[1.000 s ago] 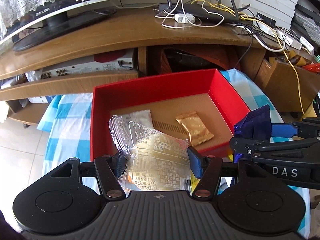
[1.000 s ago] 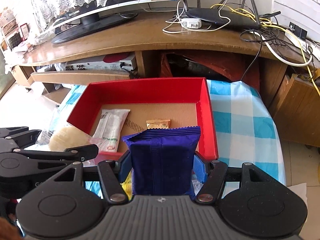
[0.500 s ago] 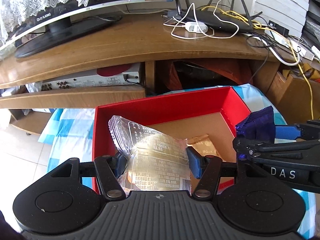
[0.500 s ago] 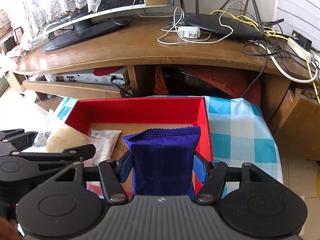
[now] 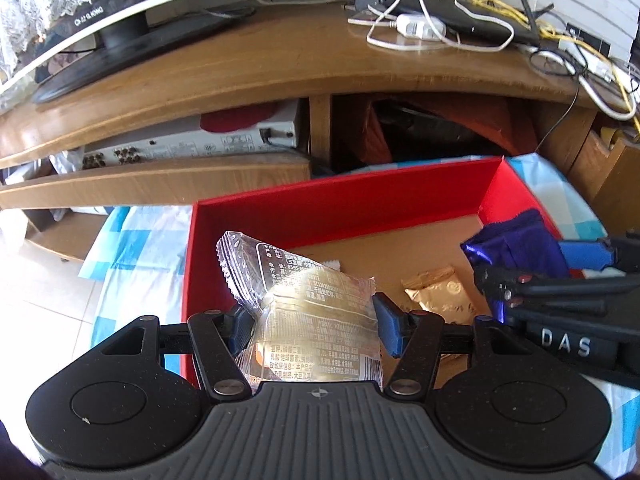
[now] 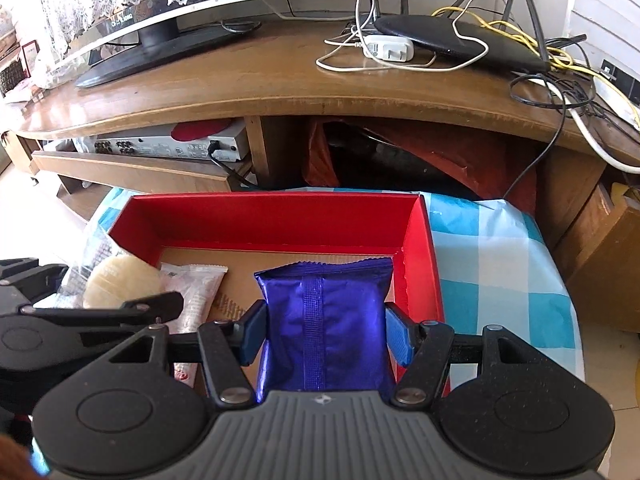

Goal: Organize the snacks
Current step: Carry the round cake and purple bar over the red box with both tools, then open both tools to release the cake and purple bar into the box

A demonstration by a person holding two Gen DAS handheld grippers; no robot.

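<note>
Both grippers have carried their packets forward over the red box.

Left gripper (image 5: 316, 320) stays clamped on the clear cake packet (image 5: 316, 316), now above the box's (image 5: 360, 200) near-left floor; right gripper (image 6: 324, 330) pinches the blue packet (image 6: 324, 320) over the near-right corner. At 2 o'clock from the cake lies a gold sachet (image 5: 440, 296); a white packet (image 6: 196, 300) sits at 10 o'clock from the blue one. Release looks close.

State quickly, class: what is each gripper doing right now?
Left gripper: closed on a clear-wrapped pastry packet.
Right gripper: closed on a blue snack packet.
</note>
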